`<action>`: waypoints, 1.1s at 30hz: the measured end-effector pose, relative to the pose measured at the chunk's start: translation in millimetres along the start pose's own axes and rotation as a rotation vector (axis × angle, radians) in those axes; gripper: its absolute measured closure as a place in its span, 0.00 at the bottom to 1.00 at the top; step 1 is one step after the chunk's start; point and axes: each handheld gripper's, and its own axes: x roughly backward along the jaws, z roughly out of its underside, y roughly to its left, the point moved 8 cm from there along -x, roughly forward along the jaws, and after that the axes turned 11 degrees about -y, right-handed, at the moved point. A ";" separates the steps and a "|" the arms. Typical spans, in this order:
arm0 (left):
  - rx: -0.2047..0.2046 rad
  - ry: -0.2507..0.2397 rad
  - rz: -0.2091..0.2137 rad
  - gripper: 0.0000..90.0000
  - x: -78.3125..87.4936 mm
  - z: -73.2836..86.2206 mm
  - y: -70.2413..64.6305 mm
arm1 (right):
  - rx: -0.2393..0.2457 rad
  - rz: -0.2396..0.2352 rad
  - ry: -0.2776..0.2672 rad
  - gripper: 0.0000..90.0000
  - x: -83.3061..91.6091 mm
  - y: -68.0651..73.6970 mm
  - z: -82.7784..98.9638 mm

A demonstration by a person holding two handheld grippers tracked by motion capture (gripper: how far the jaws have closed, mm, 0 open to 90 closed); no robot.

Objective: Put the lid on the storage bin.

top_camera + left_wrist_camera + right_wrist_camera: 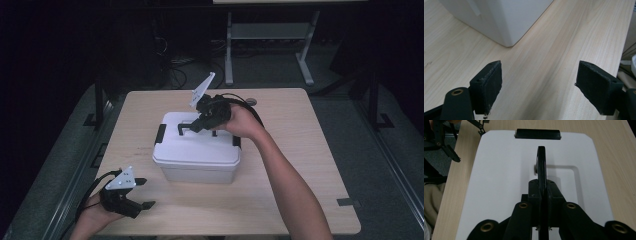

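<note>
Bench (300,150) edges lie far from one white box (197,150). Right tool (196,126) pinches its black handle (541,162). Left tool (142,192) rests spread beside it.

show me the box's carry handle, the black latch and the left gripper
carry handle (541,162), right gripper view, upright bar above the clamped jaws
black latch (537,134), right gripper view, middle of the clip at the lid's edge
left gripper (144,193), high view, between its open fingertips

Overhead forward-down; gripper cameras close.
</note>
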 end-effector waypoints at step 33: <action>-0.019 -0.011 0.004 0.23 -0.3 -4.4 -0.7 | -0.046 -0.005 -0.033 0.83 -2.9 -0.9 5.5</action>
